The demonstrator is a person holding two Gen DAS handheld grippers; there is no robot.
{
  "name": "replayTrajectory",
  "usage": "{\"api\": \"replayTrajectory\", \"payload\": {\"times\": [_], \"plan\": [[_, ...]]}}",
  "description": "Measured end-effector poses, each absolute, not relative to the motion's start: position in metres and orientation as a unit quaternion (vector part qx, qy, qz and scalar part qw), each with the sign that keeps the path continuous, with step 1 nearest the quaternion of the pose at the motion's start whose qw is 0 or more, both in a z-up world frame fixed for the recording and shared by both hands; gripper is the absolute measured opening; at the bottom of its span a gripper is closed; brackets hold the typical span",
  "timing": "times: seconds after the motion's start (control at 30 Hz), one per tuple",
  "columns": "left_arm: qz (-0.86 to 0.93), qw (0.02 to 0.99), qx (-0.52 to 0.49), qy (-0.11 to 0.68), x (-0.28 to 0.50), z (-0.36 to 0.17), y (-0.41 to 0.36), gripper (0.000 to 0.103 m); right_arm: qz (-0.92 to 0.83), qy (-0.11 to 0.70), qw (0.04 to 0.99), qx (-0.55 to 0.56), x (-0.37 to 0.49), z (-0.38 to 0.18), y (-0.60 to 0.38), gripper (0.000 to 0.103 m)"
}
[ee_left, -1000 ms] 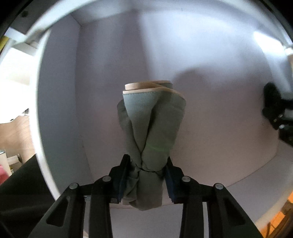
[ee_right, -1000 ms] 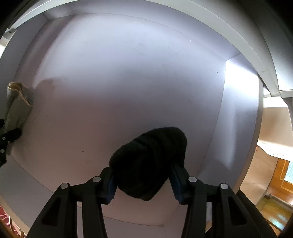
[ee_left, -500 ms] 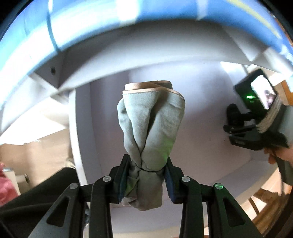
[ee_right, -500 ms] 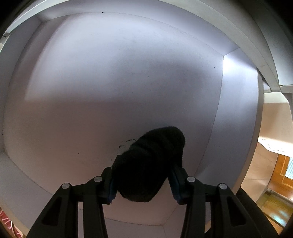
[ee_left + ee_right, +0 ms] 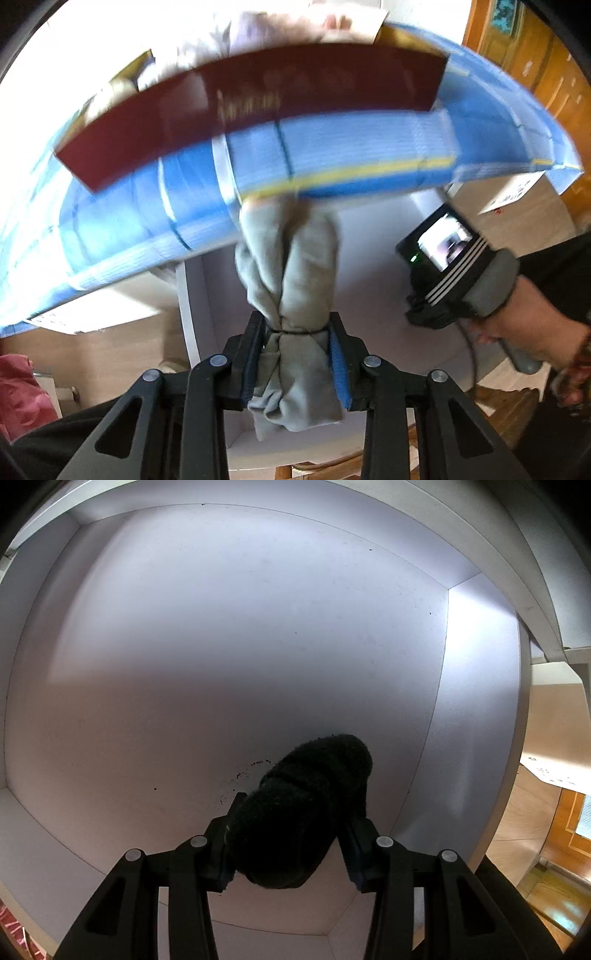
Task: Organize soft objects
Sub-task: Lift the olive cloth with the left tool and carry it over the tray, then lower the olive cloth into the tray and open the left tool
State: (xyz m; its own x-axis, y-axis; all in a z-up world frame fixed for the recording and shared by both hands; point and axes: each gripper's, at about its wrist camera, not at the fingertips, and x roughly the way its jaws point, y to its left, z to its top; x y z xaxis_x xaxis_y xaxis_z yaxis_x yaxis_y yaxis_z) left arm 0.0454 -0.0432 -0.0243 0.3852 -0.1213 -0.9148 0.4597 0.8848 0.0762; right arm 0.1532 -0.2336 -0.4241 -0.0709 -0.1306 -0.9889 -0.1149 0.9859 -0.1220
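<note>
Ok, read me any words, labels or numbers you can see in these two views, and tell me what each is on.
Dark red box: pale lettering, too motion-blurred to read.
White sheet at right: small dark print, too small to read.
White paper in the right wrist view: faint marks, unreadable.
Grey-green cloth, black bundle: no text.

Two fisheye wrist views look along their jaws, close up; both face down into the same white compartment, lower centre in the left view.
</note>
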Motion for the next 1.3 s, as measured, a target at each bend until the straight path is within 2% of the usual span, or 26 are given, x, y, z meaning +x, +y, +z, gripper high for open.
{"api": "replayTrajectory", "payload": {"times": [0.27, 0.53, 0.7, 0.77, 0.87, 1.0, 1.13, 1.17, 1.2, 1.23, 1.27, 1.3], "plan": [[-0.186, 0.837, 0.161, 0.489, 0.046, 0.030, -0.051, 0.033, -0.007, 0.732, 0.677, -0.078, 0.156, -0.423, -0.239, 0.046], [-0.184, 0.850, 0.165, 0.464, 0.071, 0.057, -0.061, 0.033, -0.007, 0.732, 0.677, -0.074, 0.157, -0.425, -0.245, 0.046], [-0.187, 0.857, 0.150, 0.457, 0.104, 0.080, -0.060, 0.033, -0.010, 0.732, 0.678, -0.068, 0.164, -0.419, -0.249, 0.046], [-0.175, 0.865, 0.154, 0.444, 0.122, 0.093, -0.060, 0.028, -0.010, 0.732, 0.678, -0.066, 0.165, -0.416, -0.247, 0.046], [-0.166, 0.874, 0.161, 0.427, 0.152, 0.112, -0.061, 0.028, -0.011, 0.733, 0.677, -0.059, 0.166, -0.415, -0.248, 0.046], [-0.149, 0.878, 0.156, 0.427, 0.196, 0.118, -0.059, 0.028, -0.013, 0.735, 0.676, -0.048, 0.168, -0.413, -0.250, 0.046], [-0.167, 0.865, 0.131, 0.455, 0.195, 0.098, -0.051, 0.029, -0.013, 0.736, 0.676, -0.026, 0.167, -0.410, -0.255, 0.046], [-0.182, 0.856, 0.135, 0.465, 0.187, 0.085, -0.052, 0.033, -0.013, 0.737, 0.676, -0.023, 0.168, -0.410, -0.257, 0.046], [-0.201, 0.845, 0.137, 0.477, 0.177, 0.071, -0.055, 0.043, -0.013, 0.737, 0.676, -0.021, 0.166, -0.410, -0.260, 0.046], [-0.215, 0.841, 0.140, 0.476, 0.164, 0.058, -0.056, 0.043, -0.013, 0.737, 0.676, -0.019, 0.167, -0.409, -0.261, 0.046], [-0.215, 0.864, 0.127, 0.437, 0.148, 0.057, -0.050, 0.056, -0.014, 0.737, 0.675, -0.019, 0.166, -0.409, -0.262, 0.046], [-0.225, 0.872, 0.111, 0.421, 0.137, 0.055, -0.044, 0.058, -0.014, 0.737, 0.676, -0.019, 0.166, -0.409, -0.263, 0.046]]}}
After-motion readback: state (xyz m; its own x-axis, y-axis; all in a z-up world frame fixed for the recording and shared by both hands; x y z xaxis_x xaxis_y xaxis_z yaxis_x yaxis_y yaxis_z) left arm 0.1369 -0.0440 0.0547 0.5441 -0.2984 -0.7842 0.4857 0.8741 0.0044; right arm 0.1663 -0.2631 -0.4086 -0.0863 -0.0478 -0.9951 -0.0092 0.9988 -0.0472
